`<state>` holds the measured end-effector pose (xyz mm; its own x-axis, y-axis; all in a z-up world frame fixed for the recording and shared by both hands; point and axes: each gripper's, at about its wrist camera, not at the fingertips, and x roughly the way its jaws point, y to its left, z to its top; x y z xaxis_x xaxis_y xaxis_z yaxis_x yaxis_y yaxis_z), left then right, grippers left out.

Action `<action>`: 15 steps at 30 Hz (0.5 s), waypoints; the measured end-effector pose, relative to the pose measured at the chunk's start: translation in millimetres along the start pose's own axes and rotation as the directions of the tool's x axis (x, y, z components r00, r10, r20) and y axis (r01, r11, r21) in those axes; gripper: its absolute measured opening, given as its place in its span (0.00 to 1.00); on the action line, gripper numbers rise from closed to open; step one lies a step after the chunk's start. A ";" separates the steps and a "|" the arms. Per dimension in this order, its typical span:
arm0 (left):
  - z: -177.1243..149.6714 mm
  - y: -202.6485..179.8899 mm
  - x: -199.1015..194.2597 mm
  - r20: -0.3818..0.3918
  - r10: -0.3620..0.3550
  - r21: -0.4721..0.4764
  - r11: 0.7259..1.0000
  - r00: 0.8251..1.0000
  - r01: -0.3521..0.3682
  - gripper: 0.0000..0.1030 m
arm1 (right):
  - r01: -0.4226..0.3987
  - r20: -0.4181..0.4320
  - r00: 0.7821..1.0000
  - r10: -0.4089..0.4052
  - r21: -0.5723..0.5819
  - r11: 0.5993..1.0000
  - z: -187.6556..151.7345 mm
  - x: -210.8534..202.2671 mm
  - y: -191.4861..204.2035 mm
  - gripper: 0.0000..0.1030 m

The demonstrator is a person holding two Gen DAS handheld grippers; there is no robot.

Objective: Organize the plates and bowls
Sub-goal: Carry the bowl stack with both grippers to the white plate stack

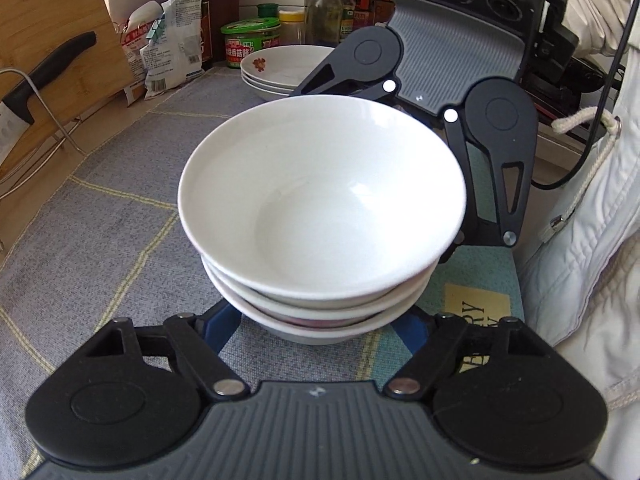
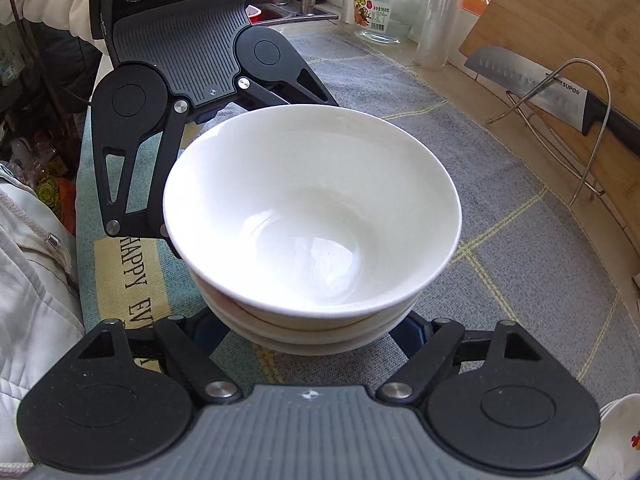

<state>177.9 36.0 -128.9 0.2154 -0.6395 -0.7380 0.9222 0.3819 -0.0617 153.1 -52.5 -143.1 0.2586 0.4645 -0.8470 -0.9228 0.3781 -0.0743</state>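
- Left wrist view: grey woven cloth mat with thin yellow grid lines (image 1: 120, 200) covers the counter; its near-person edge is a teal strip w/ a pale "HAPPY" panel.
- Bamboo cutting board (image 1: 48, 20) stands upright at the mat's far-left edge, behind a bent-wire metal rack (image 1: 52, 120).
- Person's pale quilted jacket w/ a cord drawstring (image 1: 580, 260) fills the right side.
- Stack of three plain white ceramic bowls, hereafter bowl stack (image 1: 320, 200): nested, upright, top bowl empty. Sits on the mat at frame centre, where the grey area meets the teal strip.
- Left gripper (image 1: 318, 332): black linkage arms splayed, blue fingers (image 1: 222, 322) running under the bowl stack's overhang on either side of the lowest bowl. Tips hidden by the bowls, so contact cannot be told; grip state undetermined.
- Right gripper (image 2: 316, 336): approaches from the opposite side, same config. Blue fingers (image 2: 416, 330) flank the stack's base, tips hidden. Cannot tell if clamped or clear.
- The two units face each other across the bowl stack.
- Stack of shallow white plates w/ a red flower motif (image 1: 280, 68): on the mat beyond the bowls, apart from them.
- Black-handled kitchen knife (image 1: 52, 76): resting in the wire rack, against the board.
- Clear glass jar w/ yellow label (image 2: 384, 4): at the mat's far end, right wrist view.
- Green-lidded round tub (image 1: 250, 40): just behind the plates.
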 end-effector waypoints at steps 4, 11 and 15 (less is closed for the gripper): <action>-0.1 1.5 0.4 -0.003 -0.008 0.004 1.000 1.000 0.008 0.79 | -0.002 -0.003 1.000 0.002 -0.008 1.000 2.3 2.1 -0.1 0.85; 1.0 2.8 1.4 -0.010 -0.012 0.007 1.000 1.000 0.012 0.78 | -0.001 -0.006 1.000 0.001 -0.003 1.000 2.4 1.9 -0.4 0.84; 2.7 1.8 1.1 -0.018 -0.009 0.011 1.000 1.000 0.009 0.78 | 0.000 -0.013 1.000 0.000 0.002 1.000 4.3 2.8 -0.9 0.84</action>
<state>180.7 34.2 -128.0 0.2011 -0.6310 -0.7493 0.9278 0.3681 -0.0610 155.8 -48.1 -143.2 0.2545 0.4543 -0.8537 -0.9222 0.3799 -0.0728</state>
